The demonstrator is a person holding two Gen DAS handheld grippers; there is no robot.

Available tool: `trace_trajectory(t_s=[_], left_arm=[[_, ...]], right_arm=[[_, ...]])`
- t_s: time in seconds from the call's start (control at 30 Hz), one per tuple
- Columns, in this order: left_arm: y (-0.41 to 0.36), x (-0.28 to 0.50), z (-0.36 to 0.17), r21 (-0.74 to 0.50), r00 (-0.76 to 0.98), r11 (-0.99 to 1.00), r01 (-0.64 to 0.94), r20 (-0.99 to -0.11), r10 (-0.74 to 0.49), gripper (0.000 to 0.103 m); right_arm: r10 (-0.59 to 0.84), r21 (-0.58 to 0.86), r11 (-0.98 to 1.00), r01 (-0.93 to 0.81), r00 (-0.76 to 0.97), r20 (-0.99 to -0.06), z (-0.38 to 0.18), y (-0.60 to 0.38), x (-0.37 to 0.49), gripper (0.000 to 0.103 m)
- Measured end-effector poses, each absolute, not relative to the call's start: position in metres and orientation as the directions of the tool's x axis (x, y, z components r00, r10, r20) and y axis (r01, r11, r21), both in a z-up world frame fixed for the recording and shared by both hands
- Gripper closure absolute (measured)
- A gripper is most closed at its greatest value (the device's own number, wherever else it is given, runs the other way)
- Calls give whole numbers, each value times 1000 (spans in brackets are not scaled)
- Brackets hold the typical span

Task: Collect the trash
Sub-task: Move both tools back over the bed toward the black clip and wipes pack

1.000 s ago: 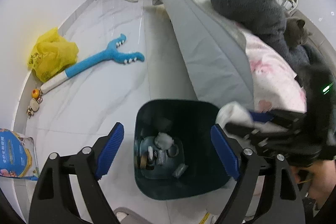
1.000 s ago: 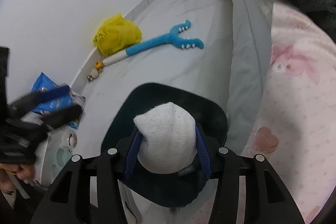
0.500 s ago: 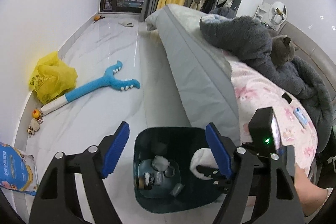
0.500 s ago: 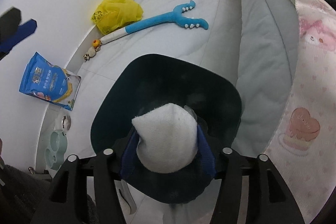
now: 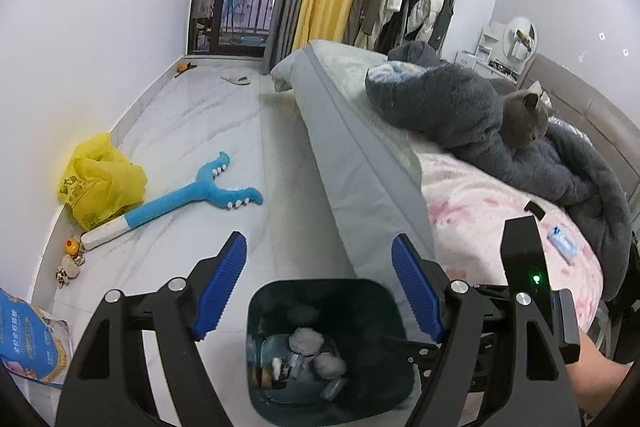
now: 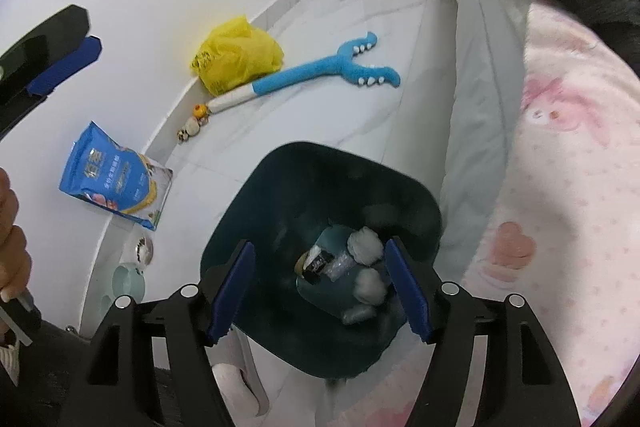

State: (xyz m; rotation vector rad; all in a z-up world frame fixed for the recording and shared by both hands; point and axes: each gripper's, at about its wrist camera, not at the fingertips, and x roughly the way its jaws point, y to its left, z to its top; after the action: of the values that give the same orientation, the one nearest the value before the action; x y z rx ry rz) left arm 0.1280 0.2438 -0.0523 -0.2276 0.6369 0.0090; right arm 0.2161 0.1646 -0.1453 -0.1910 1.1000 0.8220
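Observation:
A dark teal trash bin (image 5: pixel 256 311) (image 6: pixel 256 211) stands on the white floor beside the bed. Inside lie white crumpled tissue wads (image 5: pixel 306 341) (image 6: pixel 364 247) and other small trash. My right gripper (image 6: pixel 320 287) is open and empty, right above the bin's mouth. My left gripper (image 5: pixel 318 287) is open and empty, higher up over the bin. The right gripper's body shows at the lower right of the left wrist view (image 5: pixel 520 291).
A bed (image 5: pixel 360 155) with a pink sheet, grey blanket and a grey cat (image 5: pixel 524 119) lies right of the bin. On the floor lie a blue plush toy (image 5: pixel 200 195), a yellow bag (image 5: pixel 100 183) and a blue pouch (image 6: pixel 116 179) by the wall.
My right gripper has opened and the white tissue wad it held has dropped into the bin. My left gripper has risen and tilted up, showing more of the room.

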Motion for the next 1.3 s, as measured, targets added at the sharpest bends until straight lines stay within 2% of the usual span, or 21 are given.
trace_trajectory(t_s=[0.67,1.17,1.3], left_arm=[[171,153,-16,-205,841,979,-8,-531,-104,26],[95,191,-9,-185,827,980,78,-537,-168,23],[74,203,-14,-171,817,980,105,-547,-183,22]], right_arm=[[571,263,737,-622,365,-736,-98,61,232,25],[528,223,808,-546,502,-685,-81,-34,257,18],[492,189,834,-518,546,-678,-82,-59,264,13]])
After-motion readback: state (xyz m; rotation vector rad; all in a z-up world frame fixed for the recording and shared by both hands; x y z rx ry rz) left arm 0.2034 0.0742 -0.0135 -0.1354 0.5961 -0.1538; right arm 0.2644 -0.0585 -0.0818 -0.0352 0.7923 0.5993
